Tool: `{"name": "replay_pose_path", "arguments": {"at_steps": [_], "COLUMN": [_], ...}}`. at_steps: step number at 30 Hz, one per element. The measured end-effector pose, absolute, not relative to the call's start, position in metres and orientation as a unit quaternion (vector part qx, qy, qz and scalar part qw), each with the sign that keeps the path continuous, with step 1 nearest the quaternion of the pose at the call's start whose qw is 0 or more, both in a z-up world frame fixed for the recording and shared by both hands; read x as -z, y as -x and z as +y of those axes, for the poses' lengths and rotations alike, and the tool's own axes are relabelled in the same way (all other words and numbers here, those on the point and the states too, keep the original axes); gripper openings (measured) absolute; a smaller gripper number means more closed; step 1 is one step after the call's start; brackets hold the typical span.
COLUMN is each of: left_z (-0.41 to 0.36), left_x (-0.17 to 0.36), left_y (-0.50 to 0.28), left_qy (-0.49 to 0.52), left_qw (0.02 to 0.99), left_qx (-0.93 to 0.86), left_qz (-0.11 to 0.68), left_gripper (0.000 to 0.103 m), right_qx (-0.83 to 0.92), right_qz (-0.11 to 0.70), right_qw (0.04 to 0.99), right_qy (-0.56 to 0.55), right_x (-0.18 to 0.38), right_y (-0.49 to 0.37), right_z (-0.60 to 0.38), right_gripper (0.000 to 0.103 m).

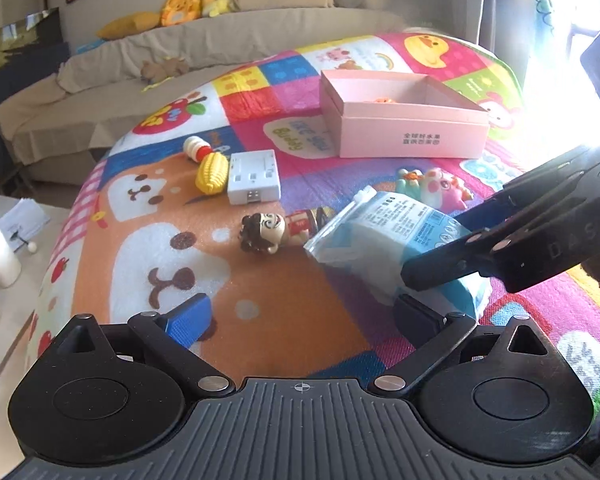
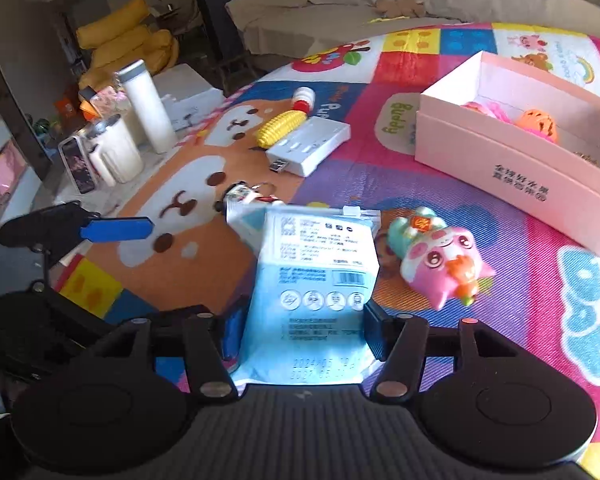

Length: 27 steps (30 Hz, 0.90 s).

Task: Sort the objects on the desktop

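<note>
A blue-and-white plastic packet sits between the pads of my right gripper, which is shut on its lower end. In the left wrist view the same packet is held just above the play mat by the right gripper. My left gripper stands open over the mat with nothing between its fingers. An open pink box holds an orange toy. On the mat lie a pink pig toy, a toy corn cob, a white adapter and a small doll figure.
A colourful play mat covers the table. At its left edge stand a white bottle, a white mug and a phone. A red-and-white toy lies by the corn. A sofa runs behind.
</note>
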<state>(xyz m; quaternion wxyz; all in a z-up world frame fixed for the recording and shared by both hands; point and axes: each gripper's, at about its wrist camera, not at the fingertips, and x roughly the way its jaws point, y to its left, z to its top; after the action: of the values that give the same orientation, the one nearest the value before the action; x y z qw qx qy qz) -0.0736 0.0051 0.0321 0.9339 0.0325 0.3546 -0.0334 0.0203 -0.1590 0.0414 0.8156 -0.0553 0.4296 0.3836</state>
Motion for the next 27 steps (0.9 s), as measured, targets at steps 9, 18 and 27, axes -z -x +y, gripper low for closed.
{"name": "replay_pose_path", "arguments": {"at_steps": [9,18,27], "left_z": [-0.009,-0.065,-0.051], "left_x": [-0.051,-0.033,-0.017], "left_y": [0.064,0.01,0.017], "left_qy": [0.059,-0.002,-0.051], "left_qw": [0.922,0.922,0.916], "left_qx": [0.129,0.092,0.056], "left_qz": [0.36,0.375,0.393], "left_gripper": [0.102,0.103,0.103], "right_qx": [-0.335,-0.236,-0.239], "right_qz": [0.348,0.342,0.341], "right_qw": [0.873,0.909,0.906], "right_qy": [0.06,0.029,0.075], "right_x": [-0.072,-0.068,-0.043], "right_y": [-0.014,-0.034,-0.041], "right_z": [-0.194,-0.242,-0.234], "right_gripper": [0.069,0.081,0.082]}}
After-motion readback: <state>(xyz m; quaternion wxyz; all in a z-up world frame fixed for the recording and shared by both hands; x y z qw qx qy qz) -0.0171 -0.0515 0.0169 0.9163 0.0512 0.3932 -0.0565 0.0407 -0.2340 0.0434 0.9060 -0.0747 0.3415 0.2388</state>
